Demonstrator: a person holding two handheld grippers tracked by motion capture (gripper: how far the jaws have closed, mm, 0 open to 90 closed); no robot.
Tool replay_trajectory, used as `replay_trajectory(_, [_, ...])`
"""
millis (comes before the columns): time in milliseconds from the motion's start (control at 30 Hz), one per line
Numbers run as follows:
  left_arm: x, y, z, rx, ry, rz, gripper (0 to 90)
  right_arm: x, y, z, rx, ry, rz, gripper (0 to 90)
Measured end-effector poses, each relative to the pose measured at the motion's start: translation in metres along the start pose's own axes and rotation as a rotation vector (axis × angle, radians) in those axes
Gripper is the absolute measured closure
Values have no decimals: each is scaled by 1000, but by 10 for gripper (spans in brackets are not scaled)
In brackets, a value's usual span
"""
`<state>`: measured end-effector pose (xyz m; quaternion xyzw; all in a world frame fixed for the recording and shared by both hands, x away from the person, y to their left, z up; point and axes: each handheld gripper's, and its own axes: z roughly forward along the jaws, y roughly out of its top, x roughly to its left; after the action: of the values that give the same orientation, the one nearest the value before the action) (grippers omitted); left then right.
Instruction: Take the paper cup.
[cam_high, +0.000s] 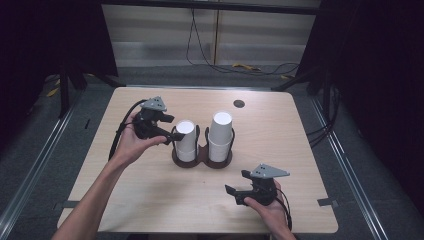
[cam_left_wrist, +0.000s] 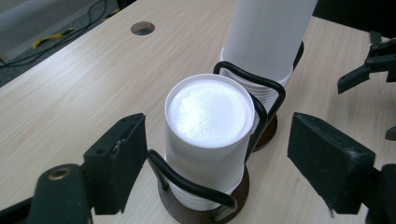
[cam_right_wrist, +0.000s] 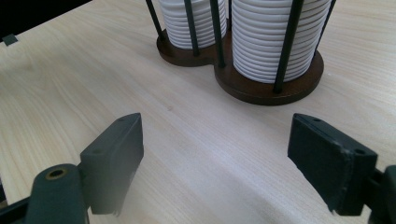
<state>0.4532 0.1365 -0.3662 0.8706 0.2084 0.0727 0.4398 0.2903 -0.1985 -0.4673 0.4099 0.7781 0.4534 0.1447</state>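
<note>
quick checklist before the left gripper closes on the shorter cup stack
1. Left gripper jaws open: ok, pads stand clear on both sides.
2. Shorter stack of white paper cups between the jaws: ok.
3. Black wire and dark wooden two-ring cup holder flat on the light wooden table: ok.
4. Wire loop out of the jaws' closing path: cannot tell, it runs low across the stack.
5. Taller stack of white paper cups clear of the left gripper: ok.
6. Right gripper open, away from the holder: ok.
</note>
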Motion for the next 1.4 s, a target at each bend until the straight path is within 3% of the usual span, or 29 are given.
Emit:
replay_trajectory(167, [1, 8, 9, 55, 11, 31, 215, 1, -1, 1, 10, 5, -4, 185])
replay_trajectory(267, [1, 11, 10, 48, 2, 27, 213, 1, -1, 2, 10, 5, -6, 185])
replay_trajectory(300, [1, 12, 14, 84, 8, 41, 212, 1, -1, 1, 13, 5, -4, 184])
replay_trajectory(667, [3, 15, 30, 127, -7, 64, 231, 1, -2, 2, 21, 13, 0, 184])
replay_trajectory(900, [-1, 19, 38, 196, -7, 107, 264, 1, -2, 2, 28, 6, -22, 184])
replay_trajectory(1000, [-2, 19, 39, 210, 21, 104, 286, 2, -2, 2, 31, 4, -28, 184])
replay_trajectory(1200, [-2, 20, 43, 244, 14, 114, 294, 2, -2, 2, 28, 12, -16, 184])
replay_trajectory(1233, [-1, 21, 44, 275, 22, 124, 302, 1, -2, 2, 29, 11, -12, 184])
replay_trajectory(1400, [-1, 20, 47, 286, 18, 110, 289, 1, -2, 1, 27, 9, -12, 184])
